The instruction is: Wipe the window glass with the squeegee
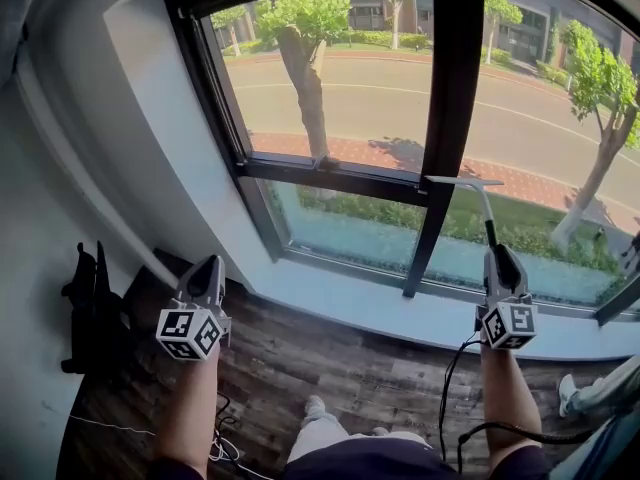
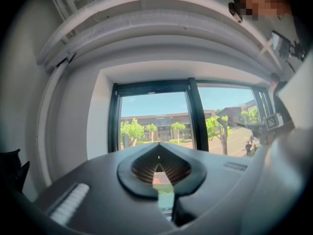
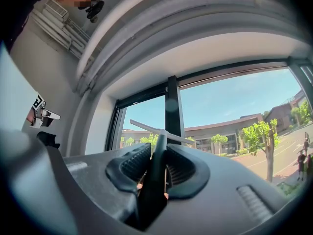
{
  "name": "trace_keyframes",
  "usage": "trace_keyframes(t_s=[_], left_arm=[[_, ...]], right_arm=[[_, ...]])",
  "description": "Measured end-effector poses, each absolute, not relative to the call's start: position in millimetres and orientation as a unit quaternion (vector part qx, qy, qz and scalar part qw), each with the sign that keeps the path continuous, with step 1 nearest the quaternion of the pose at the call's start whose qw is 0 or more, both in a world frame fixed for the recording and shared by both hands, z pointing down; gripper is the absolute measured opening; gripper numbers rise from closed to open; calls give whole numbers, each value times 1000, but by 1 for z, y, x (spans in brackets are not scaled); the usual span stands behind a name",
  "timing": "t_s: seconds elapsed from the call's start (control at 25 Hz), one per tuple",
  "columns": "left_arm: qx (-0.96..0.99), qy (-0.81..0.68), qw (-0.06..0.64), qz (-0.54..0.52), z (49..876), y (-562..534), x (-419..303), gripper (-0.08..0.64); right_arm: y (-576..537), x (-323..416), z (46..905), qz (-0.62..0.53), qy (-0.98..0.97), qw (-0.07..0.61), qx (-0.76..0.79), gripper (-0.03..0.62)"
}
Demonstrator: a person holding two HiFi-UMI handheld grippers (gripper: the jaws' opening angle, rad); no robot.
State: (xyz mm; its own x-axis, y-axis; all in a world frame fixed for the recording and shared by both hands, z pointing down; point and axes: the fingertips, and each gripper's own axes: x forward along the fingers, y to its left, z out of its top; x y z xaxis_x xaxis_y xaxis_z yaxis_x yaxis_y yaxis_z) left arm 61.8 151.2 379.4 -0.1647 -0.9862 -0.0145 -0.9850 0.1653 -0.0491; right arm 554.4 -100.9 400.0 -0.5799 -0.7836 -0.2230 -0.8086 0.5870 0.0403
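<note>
My right gripper [image 1: 493,251] [image 3: 157,168] is shut on the squeegee's dark handle [image 3: 155,173]. The squeegee [image 1: 480,196] points up at the window, its pale crossbar blade [image 1: 463,181] [image 3: 161,131] lying near the lower right pane by the black mullion [image 1: 447,118]. Whether the blade touches the window glass [image 1: 350,78] cannot be told. My left gripper [image 1: 207,268] [image 2: 159,173] hangs low at the left over the floor, well short of the window, jaws shut with nothing between them.
A pale sill [image 1: 400,313] runs under the window. A black transom bar [image 1: 330,178] splits the left pane. A dark object [image 1: 90,308] stands against the left wall. A cable [image 1: 450,388] trails from the right gripper over the wood floor [image 1: 330,368].
</note>
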Motion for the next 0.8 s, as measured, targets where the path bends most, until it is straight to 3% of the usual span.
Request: trace_keyframes(t_s=[0.56,0.8], left_arm=[[-691,723,-6,3,403,93,-44,5],[-706,708,21,-2,388,76,-84,5]], right_arm=[[-102,475,397,77,855,77,-507,104],[-89,448,388,89,843,79,-524,104]])
